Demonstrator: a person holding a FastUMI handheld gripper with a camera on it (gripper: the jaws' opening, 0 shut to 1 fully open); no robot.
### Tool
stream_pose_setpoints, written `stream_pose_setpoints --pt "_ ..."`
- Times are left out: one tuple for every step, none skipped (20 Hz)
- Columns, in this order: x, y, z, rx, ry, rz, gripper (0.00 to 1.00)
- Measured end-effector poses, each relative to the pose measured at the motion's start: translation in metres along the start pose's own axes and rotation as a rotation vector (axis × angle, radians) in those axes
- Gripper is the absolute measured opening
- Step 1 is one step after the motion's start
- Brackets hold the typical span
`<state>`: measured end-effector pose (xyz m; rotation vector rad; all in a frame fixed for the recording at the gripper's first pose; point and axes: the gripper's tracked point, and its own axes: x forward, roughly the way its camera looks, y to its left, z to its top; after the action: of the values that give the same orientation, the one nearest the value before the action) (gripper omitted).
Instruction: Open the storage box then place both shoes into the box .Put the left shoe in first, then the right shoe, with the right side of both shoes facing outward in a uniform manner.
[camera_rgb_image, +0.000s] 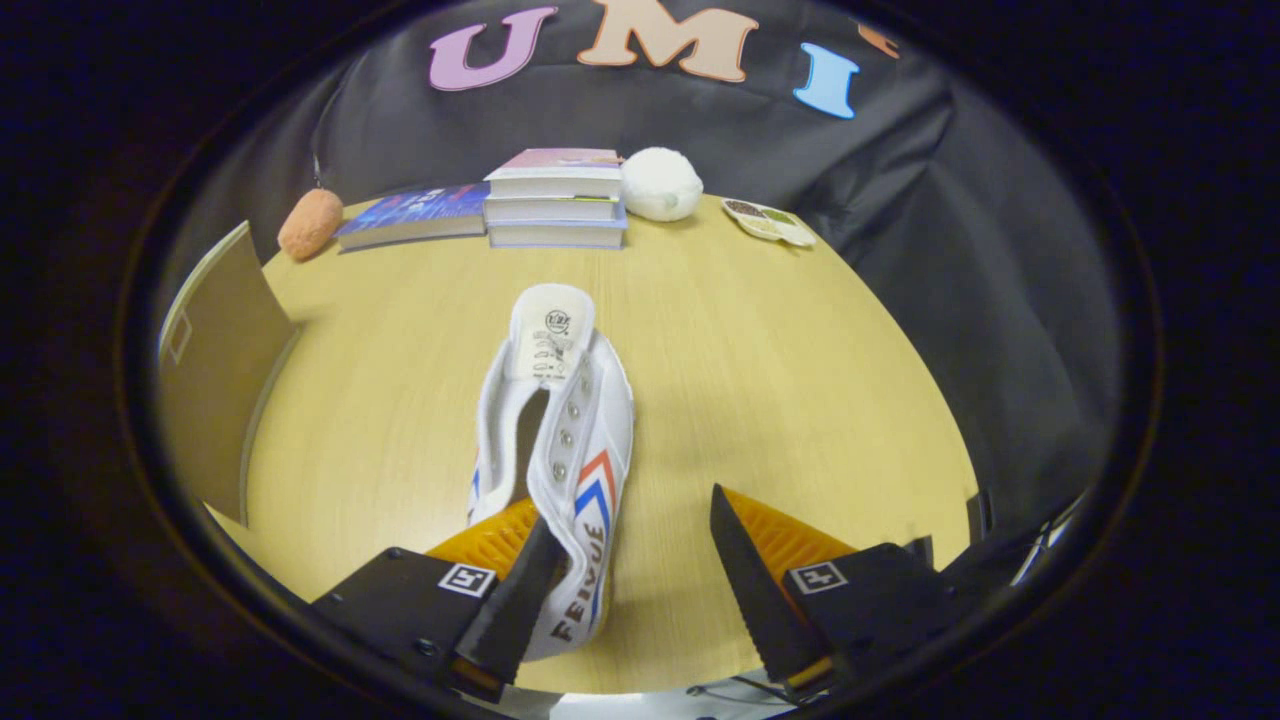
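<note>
1. Two fingers of the gripper (635, 560) stand wide apart at the bottom of the frame — the jaws are open, clamping nothing.
2. One white shoe (560, 450) lies on the wooden table (760, 400) in the lower centre, its heel end against the left finger (520, 590), which seems to sit inside the shoe opening; the right finger (745, 570) is clear of it.
3. Its toe points away from the fingers, red and blue chevrons showing on the side that faces the right finger.
4. At the left of the frame stands a tan box flap (215, 370), upright.
5. Along the far table edge, upper centre — an orange fuzzy ball (310, 223), a flat blue book (415, 215), a stack of books (557, 198), a white plush ball (661, 184), and a small dish (768, 221).
</note>
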<state>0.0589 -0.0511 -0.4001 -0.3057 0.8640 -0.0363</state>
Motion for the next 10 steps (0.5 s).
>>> stream_pose_setpoints --pt "0.005 0.003 0.002 0.006 0.000 0.011 0.87" --pt "0.007 0.008 0.009 0.022 -0.008 0.028 0.83" --pt "0.014 0.010 0.008 0.036 -0.006 0.040 0.80" --pt "0.017 0.013 0.009 0.056 -0.003 0.062 0.76" --pt "0.015 0.017 0.011 0.089 0.002 0.084 0.66" --pt "0.023 0.026 0.010 0.132 0.009 0.124 0.56" --pt "0.020 0.027 0.010 0.166 0.019 0.130 0.46" --pt "0.022 0.028 0.009 0.180 0.029 0.143 0.36" --pt "0.021 0.027 0.009 0.188 0.039 0.155 0.31" --pt "0.024 0.022 0.009 0.197 0.050 0.144 0.25"
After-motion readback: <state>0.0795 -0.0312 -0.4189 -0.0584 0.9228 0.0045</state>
